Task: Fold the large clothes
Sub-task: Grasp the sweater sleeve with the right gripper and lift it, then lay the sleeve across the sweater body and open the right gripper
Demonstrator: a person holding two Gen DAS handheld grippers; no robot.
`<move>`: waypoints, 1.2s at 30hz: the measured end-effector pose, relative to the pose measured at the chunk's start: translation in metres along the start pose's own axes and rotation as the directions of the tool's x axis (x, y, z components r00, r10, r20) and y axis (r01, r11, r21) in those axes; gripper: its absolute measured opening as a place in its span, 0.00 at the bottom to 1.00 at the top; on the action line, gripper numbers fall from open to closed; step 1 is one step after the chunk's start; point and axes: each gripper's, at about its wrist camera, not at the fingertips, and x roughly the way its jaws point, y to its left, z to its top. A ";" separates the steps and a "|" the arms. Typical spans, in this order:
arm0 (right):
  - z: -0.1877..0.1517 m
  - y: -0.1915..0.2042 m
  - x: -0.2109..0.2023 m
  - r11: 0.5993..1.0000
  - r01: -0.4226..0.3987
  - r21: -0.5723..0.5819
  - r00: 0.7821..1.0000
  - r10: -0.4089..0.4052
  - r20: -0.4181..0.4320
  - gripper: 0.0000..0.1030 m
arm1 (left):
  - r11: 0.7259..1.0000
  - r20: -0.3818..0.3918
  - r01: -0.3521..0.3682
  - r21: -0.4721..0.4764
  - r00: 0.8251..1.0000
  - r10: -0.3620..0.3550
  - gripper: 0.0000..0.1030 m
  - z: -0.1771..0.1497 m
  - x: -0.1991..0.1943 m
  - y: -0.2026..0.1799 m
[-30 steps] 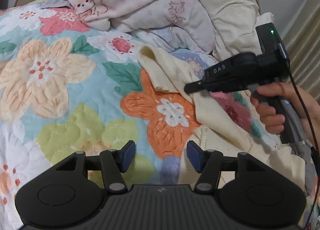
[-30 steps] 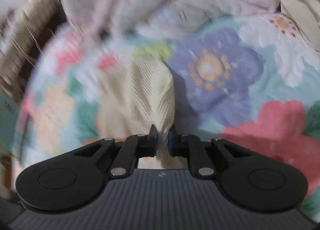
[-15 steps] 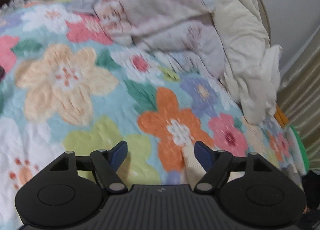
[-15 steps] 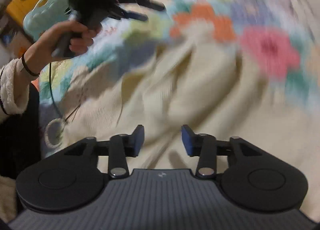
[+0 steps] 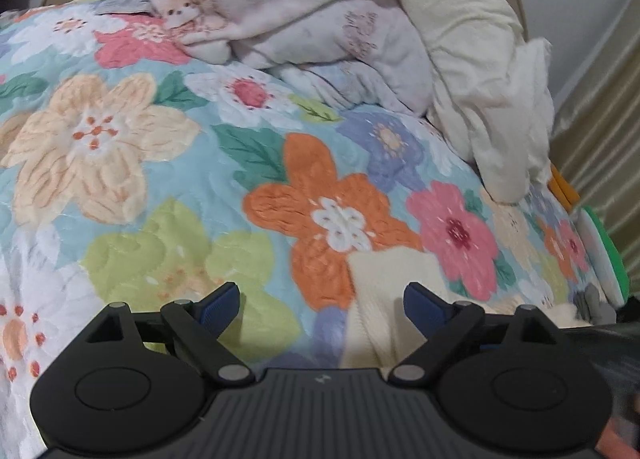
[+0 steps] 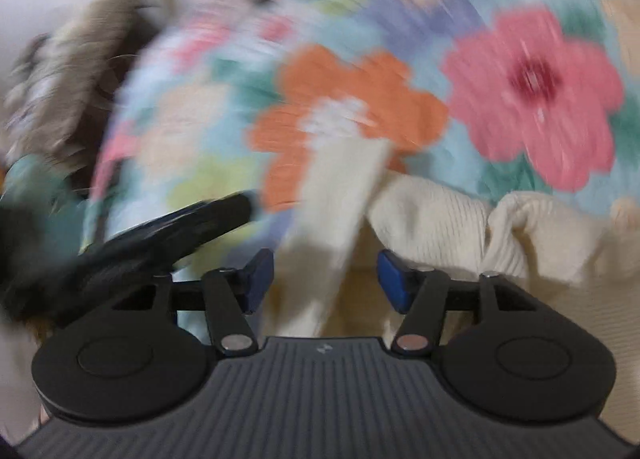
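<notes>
A cream ribbed knit garment lies bunched on the flowered quilt. In the left wrist view one end of the cream garment shows just ahead of my open left gripper, nearer its right finger. The right wrist view is blurred by motion. My right gripper is open, with a flat cream strip of the garment running between its fingers but not pinched. The left gripper shows there as a dark blur at the lower left.
A heap of pale pink and cream blankets fills the far side of the bed. Curtains hang at the right, with green and orange items by the bed's edge. Brown furry stuff lies at the far left.
My right gripper has let go of the cream sleeve it pinched a second ago and swung back across the garment. The left gripper has opened wider and shifted; the other gripper left its view.
</notes>
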 end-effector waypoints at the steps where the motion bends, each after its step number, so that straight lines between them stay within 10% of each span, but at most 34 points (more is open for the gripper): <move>1: 0.006 0.000 -0.004 0.999 -0.036 0.011 0.999 0.036 0.016 0.06 | 1.000 0.005 -0.010 -0.005 1.000 0.010 0.82 0.002 0.001 0.004; 4: 0.021 0.009 -0.046 0.990 -0.131 -0.050 0.980 0.137 0.144 0.05 | 0.999 0.021 -0.004 -0.052 1.000 0.005 0.82 0.005 -0.002 0.011; 9: 0.000 0.050 -0.177 0.888 -0.207 -0.411 0.836 0.379 0.397 0.06 | 0.994 0.062 0.038 -0.102 0.998 -0.032 0.82 0.014 -0.019 0.016; 11: -0.036 0.061 -0.207 0.823 -0.181 -0.539 0.821 0.428 0.378 0.06 | 0.990 0.084 0.058 -0.128 0.995 -0.048 0.84 0.018 -0.030 0.019; 14: -0.090 0.061 -0.224 0.779 -0.144 -0.611 0.838 0.425 0.343 0.07 | 0.975 0.108 0.112 -0.190 0.990 -0.092 0.85 0.023 -0.048 0.027; 19: -0.195 0.014 -0.156 0.872 -0.073 -0.484 0.968 0.178 0.175 0.24 | 0.976 0.007 0.151 -0.154 0.988 -0.152 0.89 0.018 -0.056 0.012; 21: -0.212 -0.005 -0.136 0.906 -0.087 -0.414 0.985 0.141 0.100 0.25 | 0.977 -0.082 0.172 -0.125 0.980 -0.183 0.89 0.010 -0.051 -0.002; 26: -0.188 -0.040 -0.158 0.953 -0.205 -0.222 0.944 0.253 0.214 0.62 | 0.980 -0.202 0.198 0.013 0.960 -0.192 0.89 -0.010 -0.039 -0.039; 29: -0.148 -0.056 -0.161 0.969 -0.241 -0.062 0.926 0.249 0.285 0.64 | 0.978 -0.216 0.182 0.107 0.964 -0.156 0.93 -0.017 -0.032 -0.052; 33: -0.092 -0.053 -0.146 0.991 -0.134 0.030 0.961 0.122 0.248 0.64 | 0.943 -0.308 0.234 0.236 0.939 -0.155 0.91 -0.038 -0.020 -0.069; 36: -0.066 -0.028 -0.119 1.000 -0.027 -0.002 0.978 0.026 0.208 0.64 | 0.861 -0.344 0.275 0.427 0.930 -0.126 0.61 -0.066 -0.018 -0.099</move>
